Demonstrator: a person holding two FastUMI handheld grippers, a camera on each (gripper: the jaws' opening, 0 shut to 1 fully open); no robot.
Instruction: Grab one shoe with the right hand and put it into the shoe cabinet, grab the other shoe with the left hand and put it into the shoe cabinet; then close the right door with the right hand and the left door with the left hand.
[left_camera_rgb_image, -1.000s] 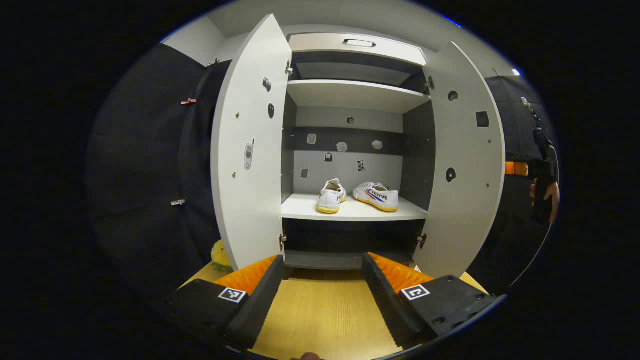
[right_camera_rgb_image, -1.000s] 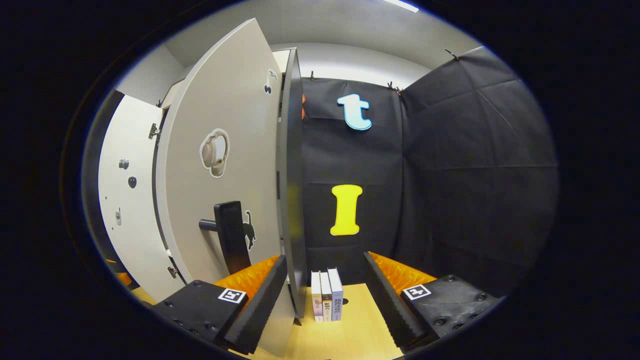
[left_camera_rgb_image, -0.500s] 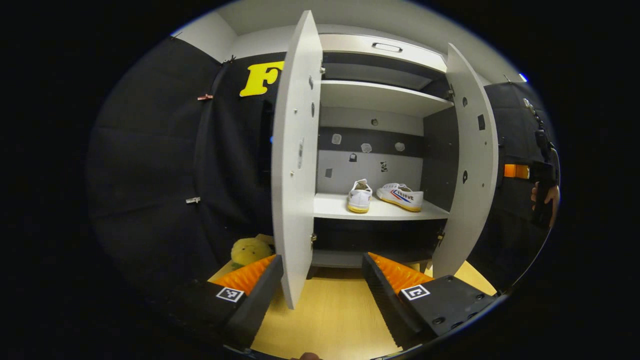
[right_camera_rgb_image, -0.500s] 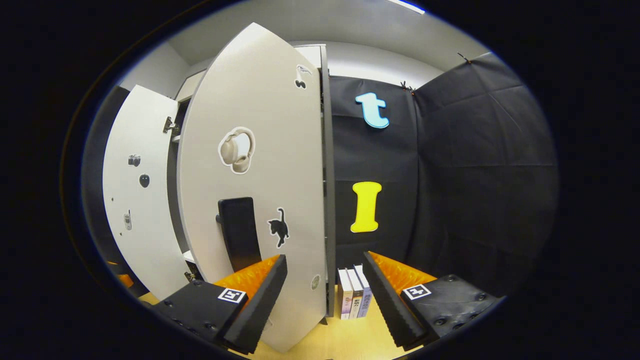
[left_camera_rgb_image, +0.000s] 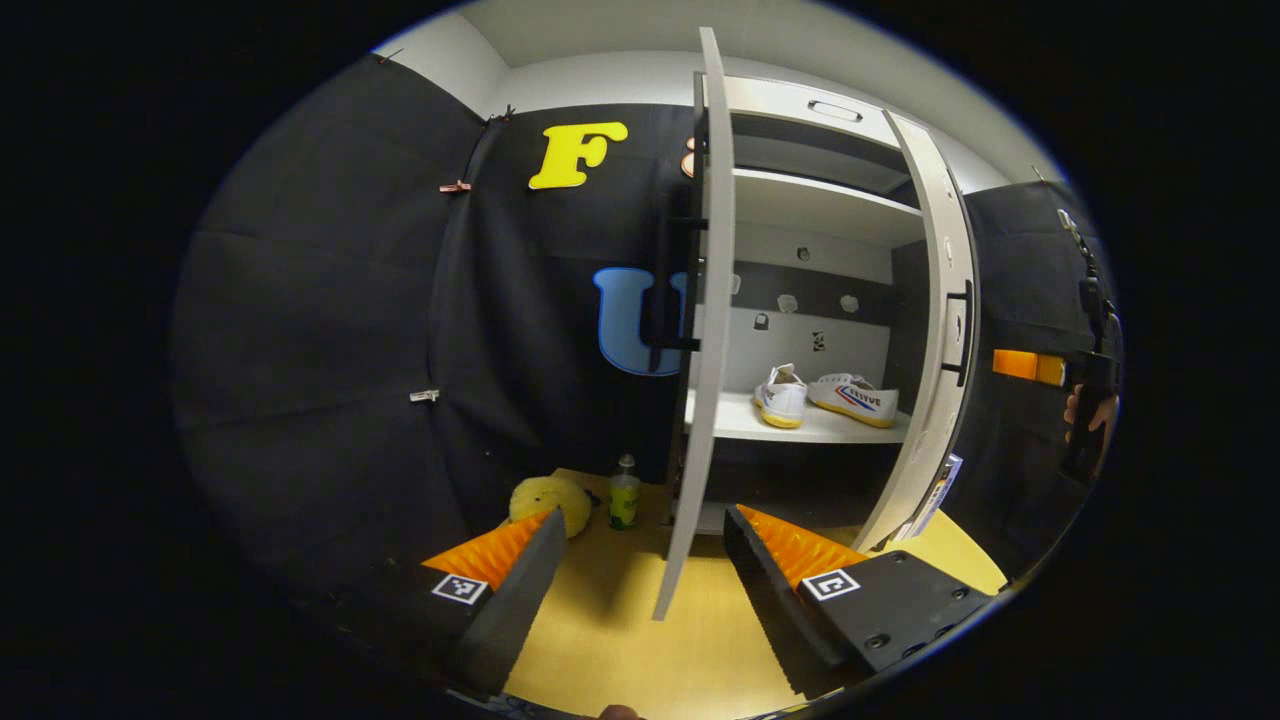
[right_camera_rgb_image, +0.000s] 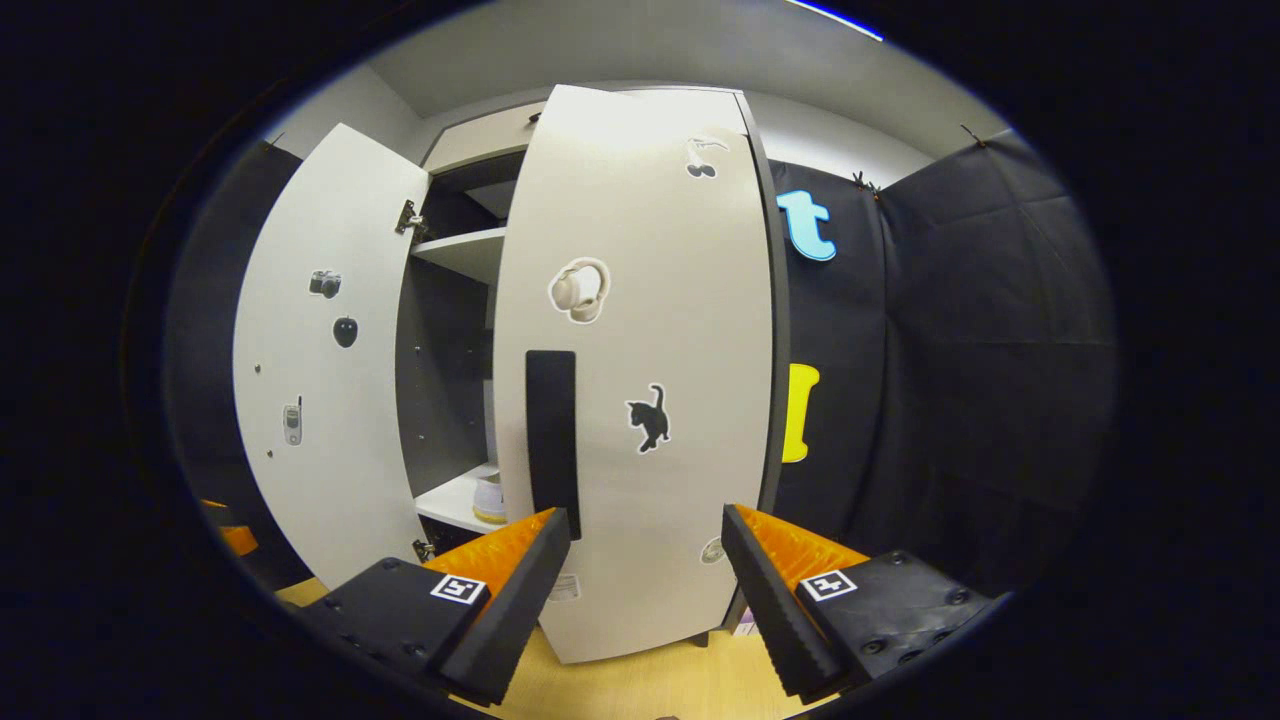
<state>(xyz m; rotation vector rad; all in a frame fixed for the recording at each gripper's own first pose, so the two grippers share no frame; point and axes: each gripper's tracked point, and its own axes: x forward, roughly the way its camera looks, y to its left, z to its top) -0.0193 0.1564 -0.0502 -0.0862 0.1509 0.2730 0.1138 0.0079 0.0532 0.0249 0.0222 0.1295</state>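
Since a second ago the right door (right_camera_rgb_image: 640, 370) has swung nearer shut; both tongs (left_camera_rgb_image: 640, 580) (right_camera_rgb_image: 645, 590) stay spread, empty, above the wooden desk (left_camera_rgb_image: 620, 640).

The left tool (left_camera_rgb_image: 635, 580) is held low and level with its two fingers spread wide apart, gripping nothing. The right tool (right_camera_rgb_image: 645, 590) is likewise held level, its fingers wide apart and empty. In the left gripper view, far off at the right edge, a hand (left_camera_rgb_image: 1088, 420) grips the right tool's handle, held upright.
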